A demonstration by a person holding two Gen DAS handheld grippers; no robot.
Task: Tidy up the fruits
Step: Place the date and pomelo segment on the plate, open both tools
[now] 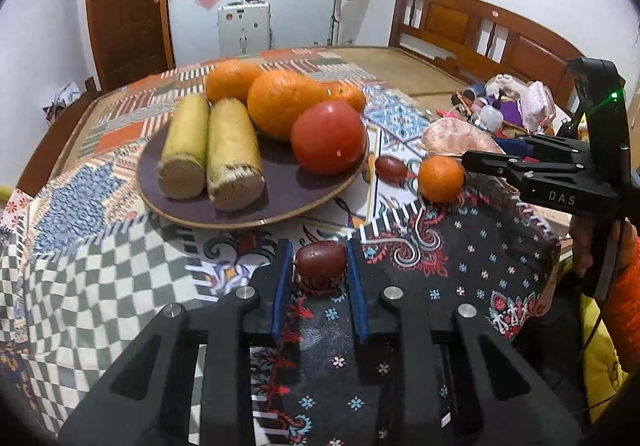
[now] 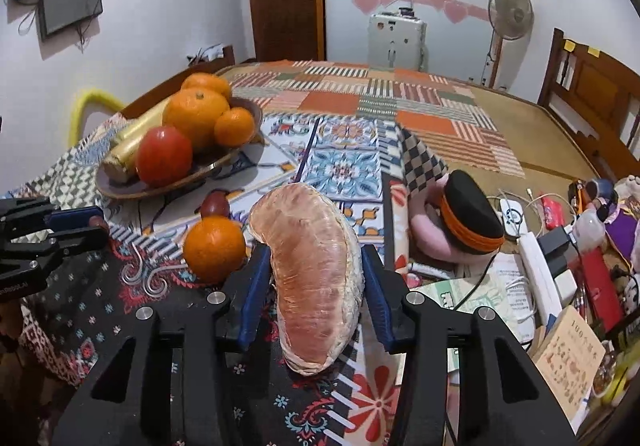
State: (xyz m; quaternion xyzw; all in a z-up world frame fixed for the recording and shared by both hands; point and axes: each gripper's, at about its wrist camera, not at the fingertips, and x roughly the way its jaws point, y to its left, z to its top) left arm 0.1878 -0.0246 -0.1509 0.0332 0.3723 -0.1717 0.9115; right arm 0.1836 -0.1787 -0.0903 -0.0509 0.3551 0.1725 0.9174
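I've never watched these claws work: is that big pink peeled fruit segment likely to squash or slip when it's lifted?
Probably soft: the pink segment shows a thin, veined membrane with no rind, so a hard squeeze may tear it. It looks bulky and long, hanging beyond the right claw at both ends, so it might droop or pivot. The dry, papery skin suggests little slipping.

Hidden behind the tomato (image 1: pixel 328 138): most of a small orange (image 1: pixel 347 94). Cut off at the right edge: an orange sleeve (image 1: pixel 624 270).
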